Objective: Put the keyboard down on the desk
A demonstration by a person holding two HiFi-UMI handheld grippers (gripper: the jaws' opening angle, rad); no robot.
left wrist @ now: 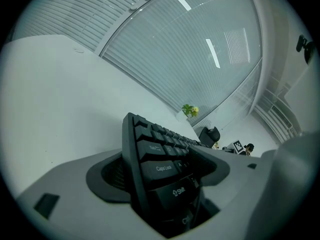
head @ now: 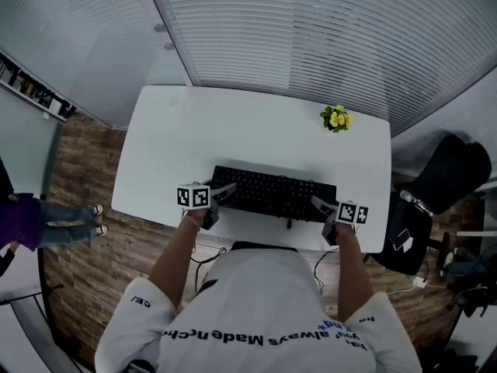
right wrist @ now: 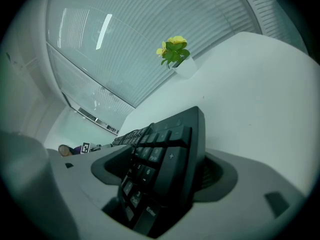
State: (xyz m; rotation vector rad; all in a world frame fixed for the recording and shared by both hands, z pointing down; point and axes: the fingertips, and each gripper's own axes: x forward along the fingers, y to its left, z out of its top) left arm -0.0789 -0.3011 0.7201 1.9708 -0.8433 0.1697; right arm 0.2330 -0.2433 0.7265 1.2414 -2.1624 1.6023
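Observation:
The black keyboard (head: 272, 193) lies flat on the white desk (head: 233, 130), near its front edge. My left gripper (head: 225, 191) straddles its left end and my right gripper (head: 320, 204) its right end. In the left gripper view the Caps Lock end of the keyboard (left wrist: 155, 159) sits between the jaws, with a dark gap showing beside the ribbed pad (left wrist: 112, 176). The right gripper view shows the number-pad end of the keyboard (right wrist: 167, 159) between the jaws, again with a gap at the ribbed pad (right wrist: 217, 176). Both grippers stand open around the keyboard.
A small pot of yellow flowers (head: 337, 119) stands at the desk's far right. A black office chair (head: 443, 185) is off the right end. A person's legs (head: 70, 220) show on the wooden floor at left. Blinds run behind the desk.

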